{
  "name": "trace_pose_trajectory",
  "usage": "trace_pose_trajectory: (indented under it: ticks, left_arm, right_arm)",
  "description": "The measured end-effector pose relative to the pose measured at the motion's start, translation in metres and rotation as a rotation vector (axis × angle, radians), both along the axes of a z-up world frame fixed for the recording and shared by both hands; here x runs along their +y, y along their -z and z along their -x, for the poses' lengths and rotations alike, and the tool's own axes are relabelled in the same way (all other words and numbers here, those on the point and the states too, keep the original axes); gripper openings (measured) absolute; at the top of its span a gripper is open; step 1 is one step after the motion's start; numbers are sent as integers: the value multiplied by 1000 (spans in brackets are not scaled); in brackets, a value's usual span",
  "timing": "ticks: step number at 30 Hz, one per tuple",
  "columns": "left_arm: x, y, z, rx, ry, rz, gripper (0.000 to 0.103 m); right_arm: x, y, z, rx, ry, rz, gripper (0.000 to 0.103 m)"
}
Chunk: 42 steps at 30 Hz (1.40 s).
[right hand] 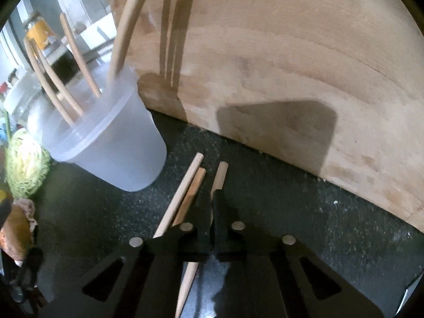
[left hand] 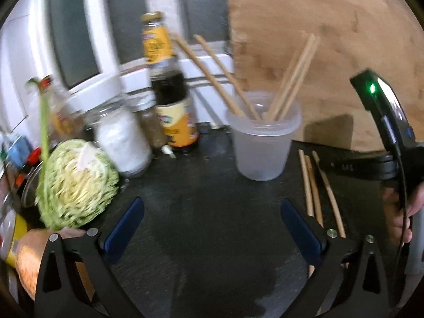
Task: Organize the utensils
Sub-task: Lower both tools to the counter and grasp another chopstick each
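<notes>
A frosted plastic cup (left hand: 261,145) stands on the dark counter and holds several wooden chopsticks (left hand: 294,79). It also shows in the right wrist view (right hand: 111,143), with chopsticks (right hand: 53,87) leaning out of it. Three loose chopsticks (left hand: 315,190) lie on the counter right of the cup. My left gripper (left hand: 212,228) is open and empty, low in front of the cup. My right gripper (right hand: 212,198) is shut on one chopstick (right hand: 220,175); two others (right hand: 182,196) lie just left of its fingers. The right gripper's body (left hand: 384,122) shows at the left view's right edge.
A wooden cutting board (left hand: 331,39) leans upright behind the cup; it also shows in the right wrist view (right hand: 291,66). A halved cabbage (left hand: 76,182), a white-filled jar (left hand: 122,140), a dark sauce bottle (left hand: 169,90) and more jars crowd the left.
</notes>
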State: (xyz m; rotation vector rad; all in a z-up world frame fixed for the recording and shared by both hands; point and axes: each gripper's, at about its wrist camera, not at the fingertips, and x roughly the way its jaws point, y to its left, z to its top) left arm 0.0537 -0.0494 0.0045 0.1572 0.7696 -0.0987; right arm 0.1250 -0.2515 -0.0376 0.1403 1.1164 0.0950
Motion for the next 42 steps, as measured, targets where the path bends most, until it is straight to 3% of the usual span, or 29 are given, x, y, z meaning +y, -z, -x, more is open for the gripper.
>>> trace_pose_trajectory:
  ticks: [1, 3, 5, 8, 13, 17, 19, 21, 25, 27, 31, 36, 42]
  left_arm:
    - [-7, 1, -5, 15, 30, -3, 99]
    - [-19, 5, -14, 59, 91, 22, 82]
    - [-32, 9, -25, 119, 166, 57, 72]
    - [-51, 15, -39, 190, 224, 71, 55]
    - [-73, 19, -52, 228, 276, 54, 38]
    - [-85, 27, -61, 268, 298, 56, 24]
    - [-90, 31, -66, 287, 305, 49, 23]
    - [-95, 34, -70, 303, 310, 52, 15]
    - [-101, 37, -83, 364, 340, 115, 14]
    - [-105, 37, -90, 391, 341, 132, 14]
    - [-116, 40, -98, 414, 347, 103, 14]
    - [-124, 48, -106, 408, 302, 47, 11]
    - [-125, 48, -113, 427, 317, 79, 10]
  right_arm:
    - [-6, -3, 0, -10, 1, -48, 1]
    - [-21, -9, 0, -28, 14, -120, 1]
    - [-38, -18, 1, -56, 34, -179, 1]
    - [-54, -25, 1, -77, 50, -183, 1]
    - [-71, -26, 4, -58, 65, -194, 3]
    - [-76, -36, 17, -114, 85, -188, 3]
    - [-75, -37, 19, -123, 82, -214, 3]
    - [-69, -36, 20, -112, 74, -203, 3]
    - [-59, -34, 22, -133, 69, -186, 3]
    - [-63, -37, 24, -168, 120, -162, 3]
    - [-78, -41, 22, -167, 126, -216, 3]
    - [-81, -46, 24, -190, 143, -192, 3]
    - [-77, -47, 24, -191, 142, -166, 3]
